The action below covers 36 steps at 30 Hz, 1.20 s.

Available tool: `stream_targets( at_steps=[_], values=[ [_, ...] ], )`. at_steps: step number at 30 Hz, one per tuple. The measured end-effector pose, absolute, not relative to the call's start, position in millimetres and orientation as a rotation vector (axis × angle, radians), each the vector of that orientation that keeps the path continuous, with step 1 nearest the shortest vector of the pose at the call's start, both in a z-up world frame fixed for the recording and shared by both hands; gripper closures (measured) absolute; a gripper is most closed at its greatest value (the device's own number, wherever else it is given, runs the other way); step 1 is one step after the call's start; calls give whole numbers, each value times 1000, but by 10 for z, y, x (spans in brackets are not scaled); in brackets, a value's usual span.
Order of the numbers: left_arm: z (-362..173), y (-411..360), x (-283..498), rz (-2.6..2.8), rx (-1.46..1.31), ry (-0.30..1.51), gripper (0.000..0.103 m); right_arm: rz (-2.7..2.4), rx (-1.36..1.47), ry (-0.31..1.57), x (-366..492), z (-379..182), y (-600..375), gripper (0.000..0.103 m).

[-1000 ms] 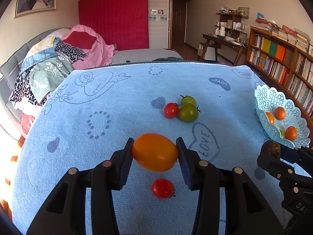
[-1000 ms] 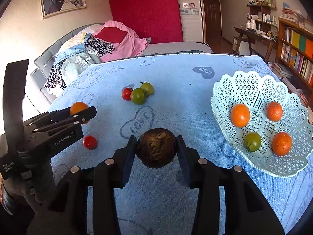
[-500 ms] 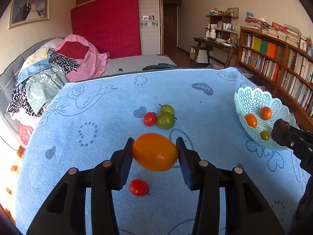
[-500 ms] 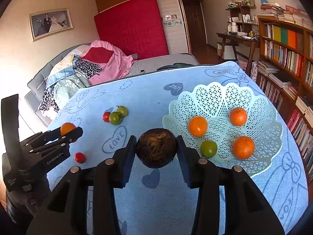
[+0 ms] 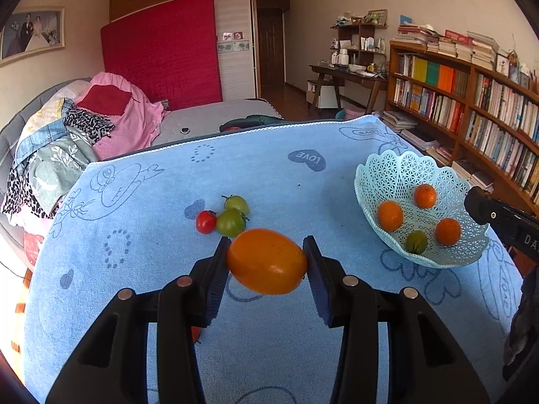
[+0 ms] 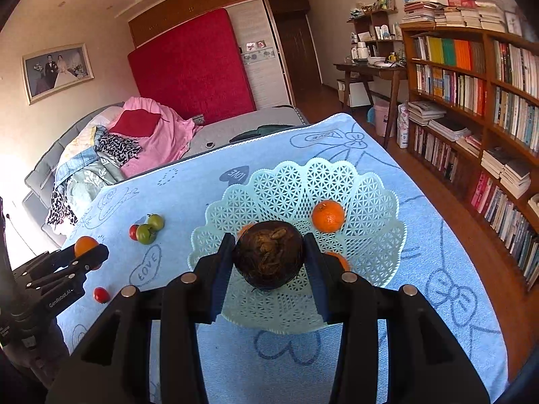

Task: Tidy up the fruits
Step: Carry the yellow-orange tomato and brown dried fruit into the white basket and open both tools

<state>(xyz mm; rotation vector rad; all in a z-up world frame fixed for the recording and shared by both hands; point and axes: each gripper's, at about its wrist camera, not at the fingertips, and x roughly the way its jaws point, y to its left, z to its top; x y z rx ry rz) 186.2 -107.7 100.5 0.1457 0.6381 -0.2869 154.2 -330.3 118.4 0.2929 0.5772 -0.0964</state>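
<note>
My left gripper [image 5: 267, 262] is shut on an orange oval fruit [image 5: 266, 261], held above the blue cloth. In the right wrist view my right gripper [image 6: 268, 257] is shut on a dark brown round fruit [image 6: 268, 254], held over the near part of a pale lattice basket [image 6: 367, 198]. The basket [image 5: 397, 175] holds three orange fruits, such as one [image 5: 390, 215], and a green tomato [image 5: 416, 241]. A red tomato [image 5: 206, 222] and two green tomatoes [image 5: 231, 222] lie together on the cloth. A small red tomato [image 6: 100, 295] lies near the left gripper [image 6: 88, 251].
A blue patterned cloth [image 5: 134, 269] covers the table. Bookshelves [image 6: 478, 101] stand along the right wall beyond the table edge. A bed with piled clothes [image 5: 84, 124] lies behind the table at left. A desk [image 5: 350, 74] stands at the back.
Both grippers have moved right toward the basket with their fruits. The right gripper now hangs over the basket; earlier it was left of it. The small red tomato has slipped behind the left fingers.
</note>
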Motion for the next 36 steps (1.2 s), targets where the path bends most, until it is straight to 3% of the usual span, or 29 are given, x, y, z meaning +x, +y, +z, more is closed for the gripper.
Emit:
stream_targets(
  at_steps=[26, 30, 36],
  values=[
    [1026, -1906, 2021, -417, 204, 651, 59, -184, 329, 573, 1795, 953, -3897, 60],
    [1018, -2010, 2026, -435, 214, 647, 59, -197, 333, 551, 1777, 953, -3931, 50],
    [998, -2145, 2039, -459, 224, 651, 59, -200, 329, 527, 1751, 954, -3928, 50]
  ],
)
